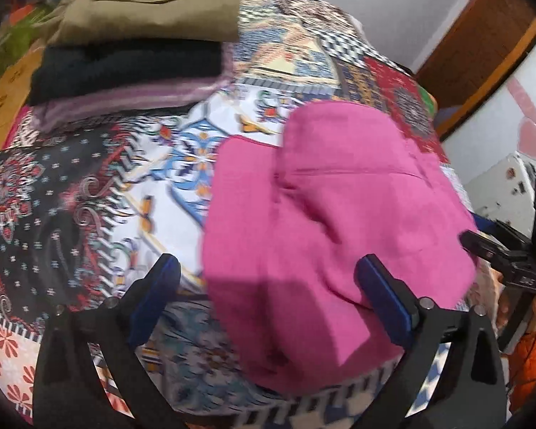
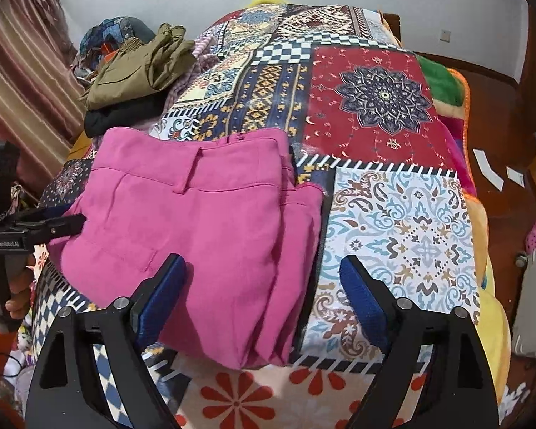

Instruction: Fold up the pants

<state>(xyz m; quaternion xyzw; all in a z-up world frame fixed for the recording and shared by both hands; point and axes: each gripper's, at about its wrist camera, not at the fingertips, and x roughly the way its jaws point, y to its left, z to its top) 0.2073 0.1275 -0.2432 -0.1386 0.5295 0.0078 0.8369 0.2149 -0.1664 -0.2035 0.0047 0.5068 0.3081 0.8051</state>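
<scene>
Pink pants [image 2: 196, 236] folded, lying flat on patterned bedspread [image 2: 393, 214]. Your left tool [image 1: 268, 286] spread wide over near edge, nothing gripped. Your right tool [image 2: 262, 282] wide too, hovering over pants' right side. Stack of folded clothes [image 1: 135, 43] behind.

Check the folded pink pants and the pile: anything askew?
Pink pants are folded but uneven: layers fan out along the right edge instead of lining up. On the pile, the olive garment sits crumpled on top. Nothing looks spilled or damaged.
</scene>
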